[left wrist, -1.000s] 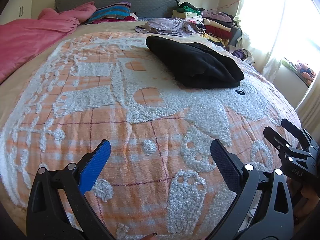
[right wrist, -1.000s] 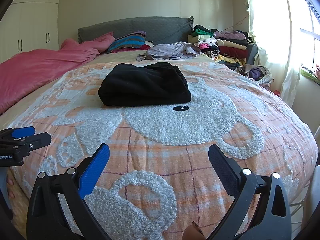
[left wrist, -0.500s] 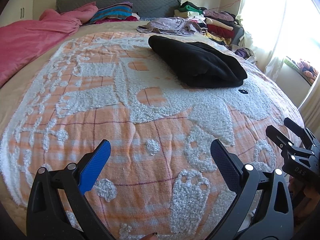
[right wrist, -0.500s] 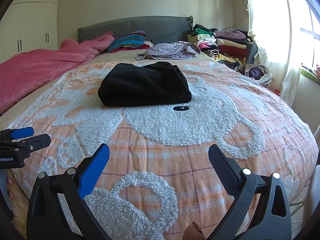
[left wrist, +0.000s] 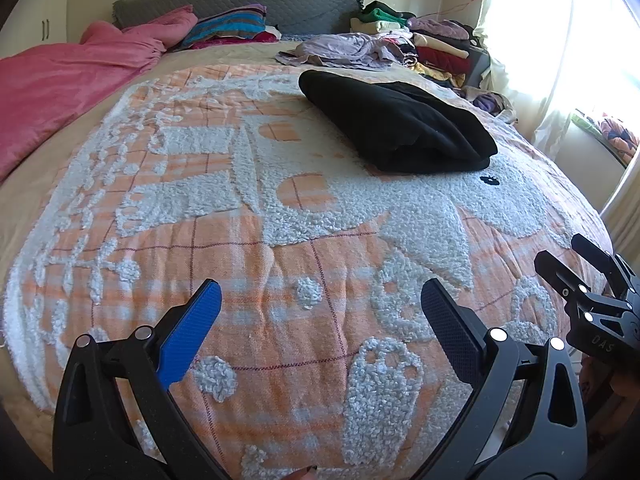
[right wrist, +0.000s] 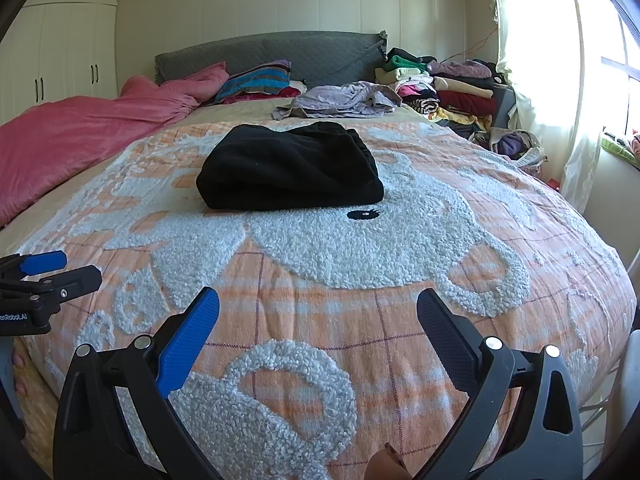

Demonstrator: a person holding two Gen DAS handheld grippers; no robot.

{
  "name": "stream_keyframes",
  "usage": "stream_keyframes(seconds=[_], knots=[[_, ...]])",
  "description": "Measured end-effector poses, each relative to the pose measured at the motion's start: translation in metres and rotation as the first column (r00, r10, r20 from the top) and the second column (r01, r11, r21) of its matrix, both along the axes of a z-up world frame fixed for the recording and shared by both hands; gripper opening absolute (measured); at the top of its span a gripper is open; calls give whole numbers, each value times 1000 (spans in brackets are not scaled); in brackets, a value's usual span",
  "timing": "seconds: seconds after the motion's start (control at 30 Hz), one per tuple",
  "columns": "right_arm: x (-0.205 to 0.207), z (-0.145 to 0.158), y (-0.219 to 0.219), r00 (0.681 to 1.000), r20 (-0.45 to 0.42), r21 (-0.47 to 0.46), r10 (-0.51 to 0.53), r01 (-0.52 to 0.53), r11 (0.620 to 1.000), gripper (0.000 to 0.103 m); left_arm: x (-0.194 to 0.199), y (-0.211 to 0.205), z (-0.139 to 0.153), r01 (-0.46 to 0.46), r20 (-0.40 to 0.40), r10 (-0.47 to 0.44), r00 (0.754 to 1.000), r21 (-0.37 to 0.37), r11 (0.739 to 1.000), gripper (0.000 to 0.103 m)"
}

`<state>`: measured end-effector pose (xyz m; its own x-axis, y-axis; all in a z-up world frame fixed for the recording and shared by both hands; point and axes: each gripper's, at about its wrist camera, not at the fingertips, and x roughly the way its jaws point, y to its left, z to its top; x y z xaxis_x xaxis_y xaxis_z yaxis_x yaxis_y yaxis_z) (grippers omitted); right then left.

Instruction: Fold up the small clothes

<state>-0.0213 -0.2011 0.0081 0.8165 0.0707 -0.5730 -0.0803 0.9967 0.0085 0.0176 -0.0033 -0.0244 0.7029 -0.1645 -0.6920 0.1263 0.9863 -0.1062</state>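
A black garment (left wrist: 400,128) (right wrist: 290,170) lies folded into a thick bundle on the orange and white bedspread (left wrist: 280,248) (right wrist: 360,280), past the middle of the bed. My left gripper (left wrist: 320,308) hovers open over the near part of the bedspread, well short of the bundle, with nothing between its fingers. My right gripper (right wrist: 318,312) is open too and holds nothing, near the bed's front edge. Each gripper shows at the edge of the other's view: the right gripper (left wrist: 576,268) and the left gripper (right wrist: 68,270).
A crumpled lilac garment (right wrist: 344,100) lies near the grey headboard (right wrist: 272,52). Stacked folded clothes (right wrist: 440,84) sit at the back right, a pink duvet (right wrist: 80,128) covers the left side, striped pillows (right wrist: 256,80) rest behind. A curtained window (right wrist: 560,80) is on the right.
The left wrist view has drifted slightly, so the black bundle sits a little further right and lower. The right wrist view is almost unchanged. Both grippers stay open.
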Motion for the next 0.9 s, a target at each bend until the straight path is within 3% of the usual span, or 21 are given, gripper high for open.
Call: stream_keyframes(seconds=[0.47, 0.57, 0.67, 0.73, 0.8, 0.87, 0.9], knots=[[-1, 1, -8, 1000, -5, 12, -29, 29, 1000, 99, -2, 1, 1, -9, -4, 9, 1000, 8, 1000, 94], [2, 2, -30, 996, -34, 70, -87, 89, 994, 99, 0, 10, 2, -33, -22, 32, 999, -11, 999, 94], [-1, 3, -69, 976, -48, 100, -212, 216, 971, 98, 4, 44, 5, -109, -53, 105, 993, -78, 991, 94], [-6, 4, -112, 938, -34, 79, -345, 347, 935, 98, 10, 75, 10, -171, -69, 165, 984, -102, 980, 94], [-13, 6, -168, 857, -24, 44, -514, 515, 856, 98, 16, 125, 19, -266, -63, 261, 963, -109, 958, 94], [-25, 7, -228, 757, -11, 29, -653, 653, 757, 98, 23, 179, 25, -369, -63, 365, 929, -79, 926, 94], [-34, 5, -267, 671, -17, 6, -741, 741, 671, 98, 27, 215, 27, -441, -56, 439, 897, -30, 897, 94]])
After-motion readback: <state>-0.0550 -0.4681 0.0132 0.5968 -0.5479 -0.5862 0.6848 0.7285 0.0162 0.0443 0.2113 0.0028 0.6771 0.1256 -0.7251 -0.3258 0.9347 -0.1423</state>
